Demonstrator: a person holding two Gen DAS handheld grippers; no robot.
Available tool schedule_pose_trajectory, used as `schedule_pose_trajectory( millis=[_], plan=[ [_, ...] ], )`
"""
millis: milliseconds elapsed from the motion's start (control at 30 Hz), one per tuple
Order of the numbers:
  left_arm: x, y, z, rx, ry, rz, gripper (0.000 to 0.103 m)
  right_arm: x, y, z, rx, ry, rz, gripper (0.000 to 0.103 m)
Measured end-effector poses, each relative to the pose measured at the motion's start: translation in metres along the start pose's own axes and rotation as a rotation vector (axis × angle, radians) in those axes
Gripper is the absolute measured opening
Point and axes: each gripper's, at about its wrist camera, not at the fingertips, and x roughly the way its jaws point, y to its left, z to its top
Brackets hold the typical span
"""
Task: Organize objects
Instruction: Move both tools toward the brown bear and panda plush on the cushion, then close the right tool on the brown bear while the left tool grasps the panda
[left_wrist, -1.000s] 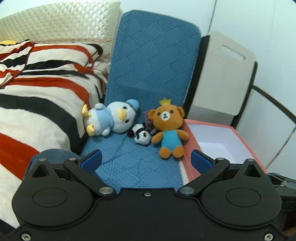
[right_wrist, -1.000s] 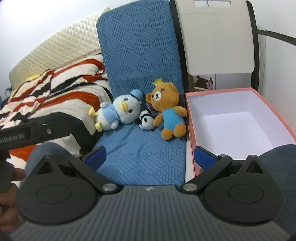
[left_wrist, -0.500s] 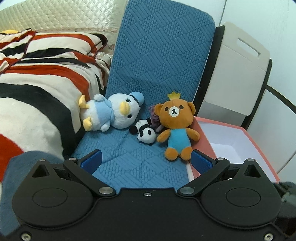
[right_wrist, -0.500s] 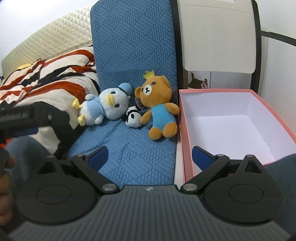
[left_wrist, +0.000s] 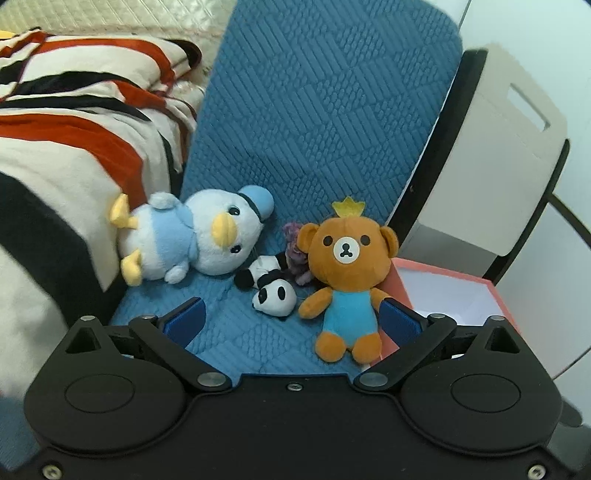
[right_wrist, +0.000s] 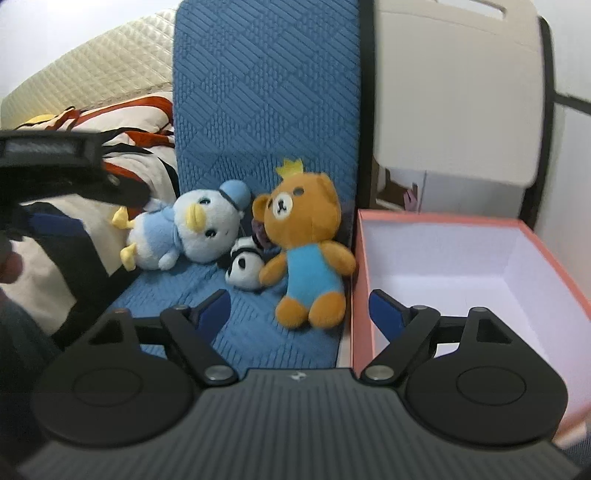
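Left tool (left_wrist: 291, 321) gapes before crowned brown bear (left_wrist: 349, 273).

Striped blanket (left_wrist: 66, 147) beside blue quilted cushion (left_wrist: 325, 122); beige quilted headboard (right_wrist: 99, 81) behind

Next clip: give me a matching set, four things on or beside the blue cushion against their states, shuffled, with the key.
1. bear
2. duck
3. panda
4. pink box

a. lying on its side by the striped blanket
b. open, nothing inside
c. sitting upright, back against the box
d. small, lying between two bigger toys

Pairs: 1-c, 2-a, 3-d, 4-b
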Motion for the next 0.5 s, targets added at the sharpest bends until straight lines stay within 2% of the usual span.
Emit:
schedule_pose_trajectory(
  millis=[200, 367, 500],
  plan=[
    [0.058, 0.001, 0.010, 0.013, 0.065, 0.017, 0.093, 0.036, -0.001, 0.018, -0.078, 0.009, 0.052, 0.084],
    [0.103, 0.004, 0.016, 0.022, 0.128, 0.031, 0.084, 0.069, -0.002, 0.029, -0.147, 0.045, 0.045, 0.084],
    [0.137, 0.009, 0.020, 0.023, 0.186, 0.038, 0.084, 0.095, 0.002, 0.036, -0.195, 0.071, 0.063, 0.083]
  ],
)
